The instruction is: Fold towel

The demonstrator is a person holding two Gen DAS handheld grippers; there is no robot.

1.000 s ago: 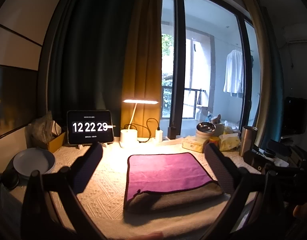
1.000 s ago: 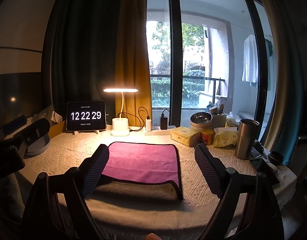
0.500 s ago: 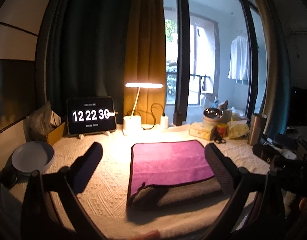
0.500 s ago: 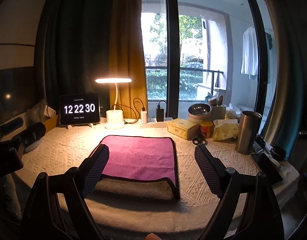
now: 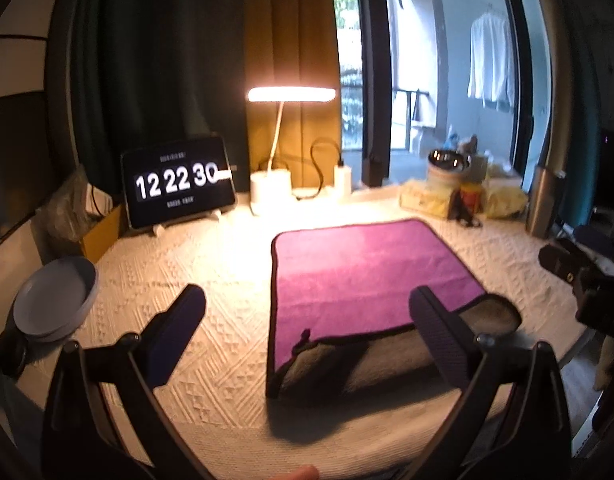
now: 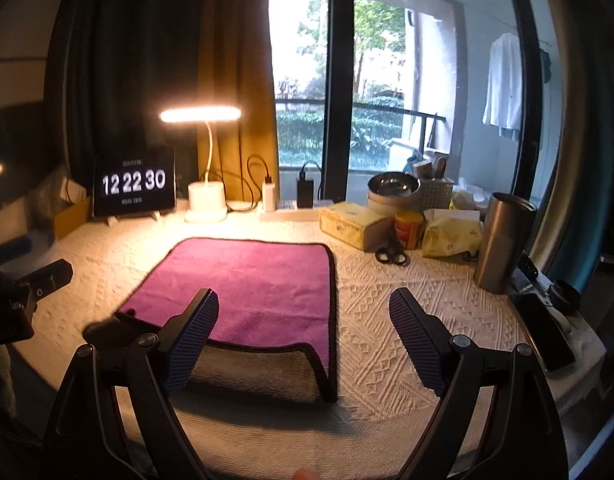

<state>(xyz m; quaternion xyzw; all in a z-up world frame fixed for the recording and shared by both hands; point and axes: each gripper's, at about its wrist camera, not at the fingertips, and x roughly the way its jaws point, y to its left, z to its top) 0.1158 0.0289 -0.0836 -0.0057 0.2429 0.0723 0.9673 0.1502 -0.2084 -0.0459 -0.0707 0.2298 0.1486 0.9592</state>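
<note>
A purple towel (image 5: 367, 276) with a black hem and a grey underside lies folded once on the white textured table cover; a strip of the grey layer shows along its near edge. It also shows in the right wrist view (image 6: 247, 284). My left gripper (image 5: 307, 320) is open and empty above the towel's near left corner. My right gripper (image 6: 303, 320) is open and empty above the towel's near right corner. Neither gripper touches the towel.
At the back stand a clock tablet (image 5: 179, 182), a lit desk lamp (image 5: 271, 188), chargers and cables. On the right are a tissue box (image 6: 355, 224), a jar, scissors (image 6: 391, 254), a steel tumbler (image 6: 503, 236) and a phone (image 6: 541, 330). White plates (image 5: 55, 300) sit at the left.
Both grippers have moved forward and lower toward the towel, which now looks larger and nearer. Both stay open. The towel has not moved.
</note>
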